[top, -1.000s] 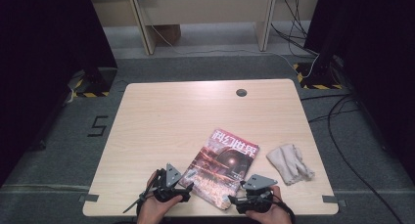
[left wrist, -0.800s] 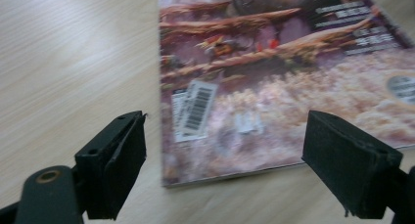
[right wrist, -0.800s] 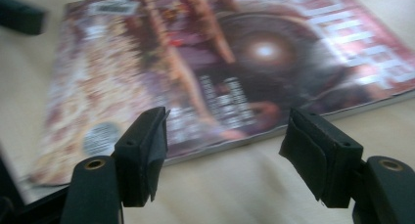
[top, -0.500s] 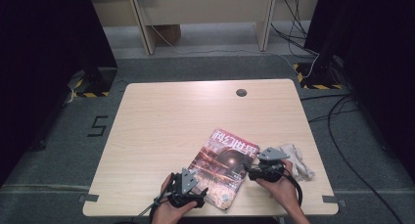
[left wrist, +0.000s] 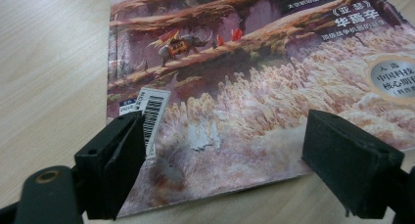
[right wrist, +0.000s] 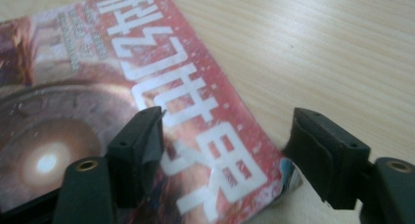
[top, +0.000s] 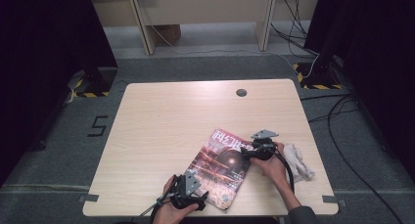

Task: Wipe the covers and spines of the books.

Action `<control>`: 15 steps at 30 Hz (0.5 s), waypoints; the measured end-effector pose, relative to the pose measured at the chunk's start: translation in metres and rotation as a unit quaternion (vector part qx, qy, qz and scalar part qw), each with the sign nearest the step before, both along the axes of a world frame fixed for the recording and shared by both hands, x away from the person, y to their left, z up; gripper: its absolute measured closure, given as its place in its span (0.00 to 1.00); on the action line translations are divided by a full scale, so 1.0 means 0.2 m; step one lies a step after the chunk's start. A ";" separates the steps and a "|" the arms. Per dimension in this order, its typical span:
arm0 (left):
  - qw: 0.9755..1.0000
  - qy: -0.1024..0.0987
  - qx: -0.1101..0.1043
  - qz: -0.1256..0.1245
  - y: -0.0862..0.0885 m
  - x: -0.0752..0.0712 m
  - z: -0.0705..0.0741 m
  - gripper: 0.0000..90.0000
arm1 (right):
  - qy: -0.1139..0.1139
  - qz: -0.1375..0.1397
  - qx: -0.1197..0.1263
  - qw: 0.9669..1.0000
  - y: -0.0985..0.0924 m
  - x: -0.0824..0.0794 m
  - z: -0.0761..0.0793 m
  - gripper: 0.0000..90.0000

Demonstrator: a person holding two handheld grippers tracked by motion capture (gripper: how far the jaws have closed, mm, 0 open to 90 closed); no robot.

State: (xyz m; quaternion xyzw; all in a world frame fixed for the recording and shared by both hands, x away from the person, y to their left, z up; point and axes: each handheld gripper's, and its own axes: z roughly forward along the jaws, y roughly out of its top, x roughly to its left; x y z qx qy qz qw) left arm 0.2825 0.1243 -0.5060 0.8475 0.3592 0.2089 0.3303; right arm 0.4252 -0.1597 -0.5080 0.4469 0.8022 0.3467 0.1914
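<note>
A glossy, red-titled paperback magazine [top: 221, 166] lies flat on the pale wooden table [top: 161, 126]. The left gripper [left wrist: 222, 150] straddles the magazine's near edge, jaws spread and unclenched. The right gripper [right wrist: 225, 150], whose jaws have just been opening, stands wide over the magazine's far right corner, gripping nothing.

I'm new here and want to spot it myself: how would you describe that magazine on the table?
Look at the pale wooden table, then its near right part. The magazine lies flat and slanted there, beside a crumpled white cloth. Its red title band with big white characters and painted cover art sets it apart.
</note>
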 end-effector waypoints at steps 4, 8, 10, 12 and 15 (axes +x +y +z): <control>1.000 0.006 -0.004 0.000 0.01 0.01 0.00 0.16 | 0.027 -0.009 0.038 0.999 -0.02 0.02 -0.02 0.35; 1.000 0.008 0.000 0.002 0.03 0.02 0.00 0.15 | 0.019 -0.004 0.030 0.999 -0.01 -0.01 -0.02 0.35; 1.000 0.007 0.005 0.006 0.05 0.03 0.00 0.14 | 0.021 0.001 0.021 1.000 0.00 -0.03 -0.01 0.35; 1.000 0.005 0.014 0.009 0.08 0.03 0.01 0.13 | 0.017 0.008 0.006 1.000 0.00 -0.06 0.00 0.35; 1.000 0.009 0.016 0.019 0.14 0.05 0.01 0.13 | 0.021 0.023 -0.008 0.999 0.00 -0.13 0.01 0.35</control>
